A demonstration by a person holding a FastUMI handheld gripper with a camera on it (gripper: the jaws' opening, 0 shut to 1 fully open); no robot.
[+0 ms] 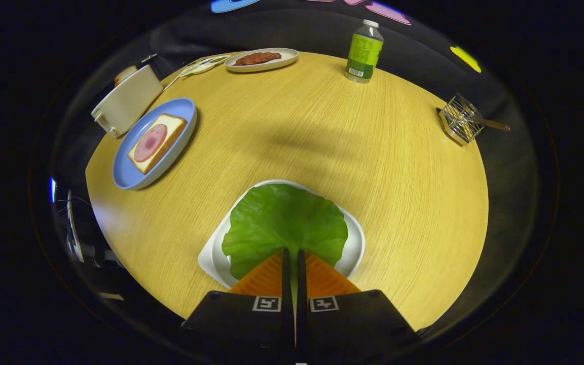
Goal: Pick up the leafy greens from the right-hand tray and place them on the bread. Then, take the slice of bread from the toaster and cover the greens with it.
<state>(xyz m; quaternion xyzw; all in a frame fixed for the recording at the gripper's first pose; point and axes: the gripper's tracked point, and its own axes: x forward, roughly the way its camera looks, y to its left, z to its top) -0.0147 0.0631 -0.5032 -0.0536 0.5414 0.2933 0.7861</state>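
Gripper view, hand-held gripper [292,253] pinching 1 leaf [284,223]

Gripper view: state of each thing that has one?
hand-held gripper: fingers nearly shut, thin gap, over the leaf's near edge; grip unclear
leafy greens: flat on white tray
bread: on blue plate, ham slice on top, no greens yet
toaster: slice sticking out of the slot
bottle: upright, capped
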